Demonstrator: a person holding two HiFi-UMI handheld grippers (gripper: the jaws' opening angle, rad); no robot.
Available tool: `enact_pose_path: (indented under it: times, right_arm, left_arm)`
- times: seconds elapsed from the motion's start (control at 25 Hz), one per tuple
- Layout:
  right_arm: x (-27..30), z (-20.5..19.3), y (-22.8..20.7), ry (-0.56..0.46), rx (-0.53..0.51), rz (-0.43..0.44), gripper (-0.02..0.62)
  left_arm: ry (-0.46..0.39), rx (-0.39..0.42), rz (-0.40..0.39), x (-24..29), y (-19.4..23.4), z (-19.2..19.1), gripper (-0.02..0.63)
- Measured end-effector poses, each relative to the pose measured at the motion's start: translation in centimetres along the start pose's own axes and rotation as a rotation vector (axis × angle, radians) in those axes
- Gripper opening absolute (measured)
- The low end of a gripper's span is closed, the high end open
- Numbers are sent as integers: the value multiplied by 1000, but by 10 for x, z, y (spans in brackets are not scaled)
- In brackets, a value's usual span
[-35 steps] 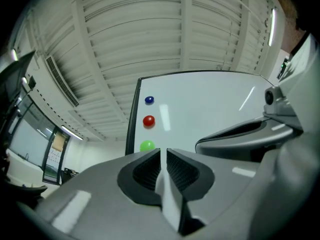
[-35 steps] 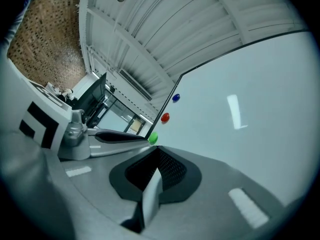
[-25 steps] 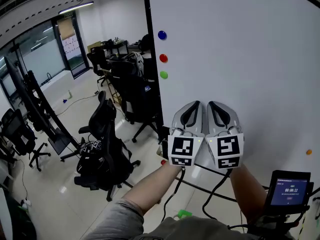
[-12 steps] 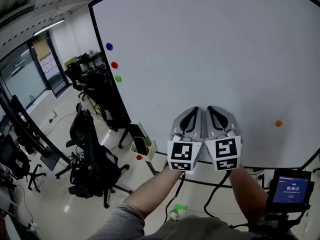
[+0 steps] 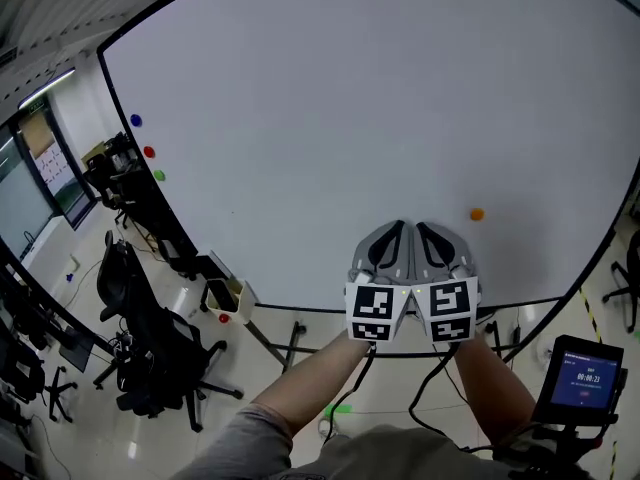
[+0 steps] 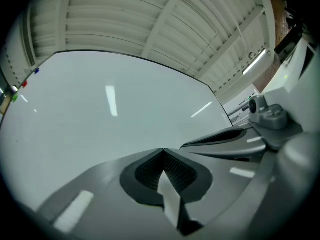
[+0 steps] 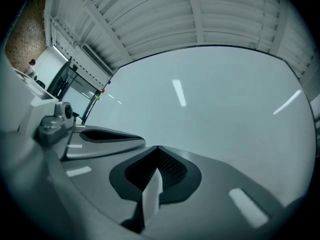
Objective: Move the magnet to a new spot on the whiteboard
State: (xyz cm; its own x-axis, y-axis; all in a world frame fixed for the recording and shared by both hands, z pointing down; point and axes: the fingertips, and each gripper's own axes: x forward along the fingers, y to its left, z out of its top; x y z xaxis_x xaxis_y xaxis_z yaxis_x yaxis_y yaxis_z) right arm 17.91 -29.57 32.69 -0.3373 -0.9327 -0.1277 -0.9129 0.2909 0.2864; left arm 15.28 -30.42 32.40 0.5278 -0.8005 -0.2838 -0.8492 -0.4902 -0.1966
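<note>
A large whiteboard (image 5: 330,148) fills the head view. An orange magnet (image 5: 477,214) sticks to its lower right part. Blue (image 5: 135,120), red (image 5: 149,152) and green (image 5: 159,176) magnets sit in a column near its left edge. My left gripper (image 5: 399,227) and right gripper (image 5: 421,227) are held side by side in front of the board's lower edge, left of and below the orange magnet. Both are shut with nothing between the jaws. The left gripper (image 6: 162,151) and the right gripper (image 7: 157,148) each face bare board; the orange magnet does not show there.
Black office chairs (image 5: 145,358) stand on the floor at the lower left. A small holder (image 5: 225,293) hangs at the board's lower left corner. A handheld screen device (image 5: 588,378) is at the bottom right. Cables run down from the grippers.
The head view has swung right along the whiteboard. The three coloured magnets have slid to the left of the view, and the orange magnet has come closer to the grippers. Both grippers stay shut together.
</note>
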Motion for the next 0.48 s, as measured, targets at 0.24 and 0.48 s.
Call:
enact_pose_path:
  times: [0.24, 0.48]
  right_arm:
    - [-40, -42, -67, 73, 9, -116, 5]
    - [-60, -62, -135, 113, 28, -186, 5]
  left_arm:
    - [21, -10, -108, 36, -77, -21, 0]
    - [31, 14, -152, 81, -133, -23, 0]
